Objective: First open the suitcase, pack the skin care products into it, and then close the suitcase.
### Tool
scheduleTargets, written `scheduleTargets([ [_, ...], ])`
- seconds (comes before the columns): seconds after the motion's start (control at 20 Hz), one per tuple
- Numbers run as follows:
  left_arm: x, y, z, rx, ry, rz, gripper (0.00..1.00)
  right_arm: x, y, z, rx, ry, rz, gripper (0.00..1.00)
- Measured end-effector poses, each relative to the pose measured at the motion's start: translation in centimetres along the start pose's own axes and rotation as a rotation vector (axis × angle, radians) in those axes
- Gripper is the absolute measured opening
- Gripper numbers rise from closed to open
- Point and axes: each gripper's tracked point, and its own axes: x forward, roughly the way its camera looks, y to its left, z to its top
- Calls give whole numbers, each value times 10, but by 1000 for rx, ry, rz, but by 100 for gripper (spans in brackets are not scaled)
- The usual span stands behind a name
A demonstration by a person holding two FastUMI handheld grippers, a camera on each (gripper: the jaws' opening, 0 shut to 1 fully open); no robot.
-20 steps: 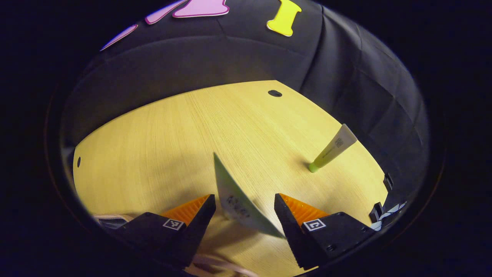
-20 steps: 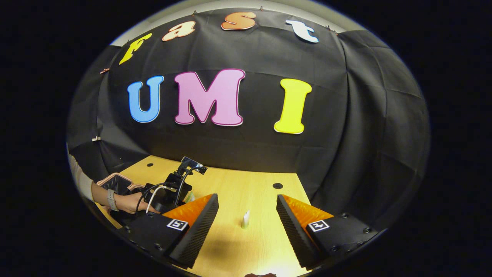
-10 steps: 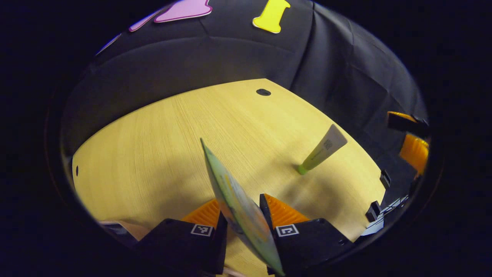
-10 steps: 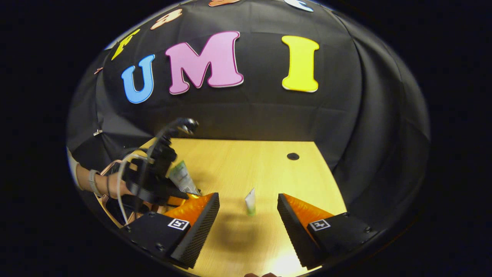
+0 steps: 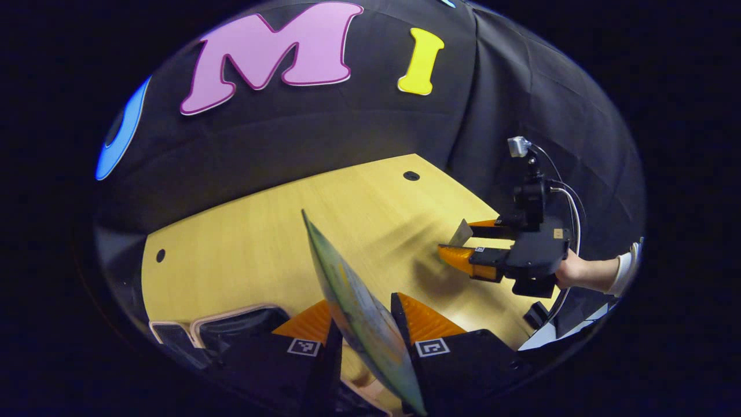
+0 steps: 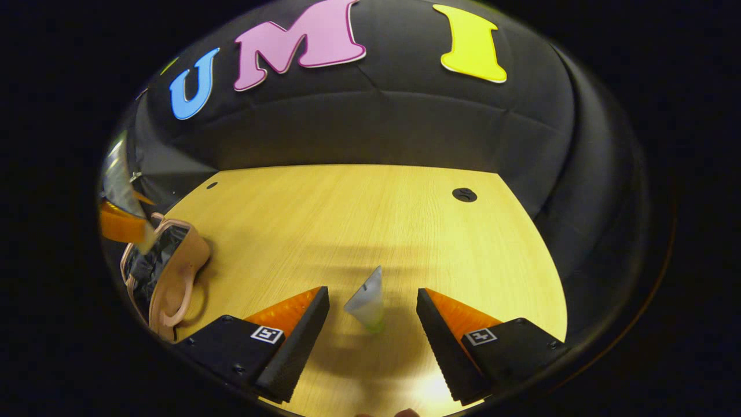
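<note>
Black claw (image 5: 457, 246) body, square marker tags, looping cables; white sleeve (image 5: 628, 272).

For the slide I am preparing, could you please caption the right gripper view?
Open right gripper straddles a standing tube on the wooden table, the open suitcase at left.

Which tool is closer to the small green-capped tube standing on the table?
Right. The right tool sits open around the green-capped tube, its fingers either side, not touching. The left tool is off near the suitcase, clamped on a flat sachet.

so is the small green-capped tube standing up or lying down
Standing: in the right gripper view the tube stands cap-down on the table, between the open right gripper fingers.
</note>
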Motion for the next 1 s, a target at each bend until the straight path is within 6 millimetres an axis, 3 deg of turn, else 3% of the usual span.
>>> scheduleTargets([
  [0.05, -13, 7, -7, -17, 9, 20, 45, 8, -1, -5, 11, 11, -4, 93],
  [0.2, -54, 31, -32, -96, 37, 102, 45, 29, 1, -20, 22, 55, 0, 97],
  [0.25, -63, 39, -40, -136, 46, 126, 45, 32, 0, -37, 23, 111, -4, 79],
  [0.3, -67, 46, -50, -177, 51, 139, 42, 32, -1, -26, 36, 51, -12, 61],
  [0.4, -77, 59, -72, -252, 82, 164, 48, 25, 10, -26, 47, 79, 2, 25],
  [0.55, -77, 96, -114, -334, 167, 192, 45, -11, 39, -2, 13, 20, 57, 29],
  [0.65, -67, 115, -141, -362, 252, 201, 45, -41, 70, 11, -18, -18, 115, 29],
  [0.9, -46, 131, -209, -425, 502, 163, 41, -108, 147, 27, -81, -65, 238, 29],
  [1.0, -33, 136, -233, -409, 586, 169, 48, -130, 188, 31, -55, -73, 312, 29],
])
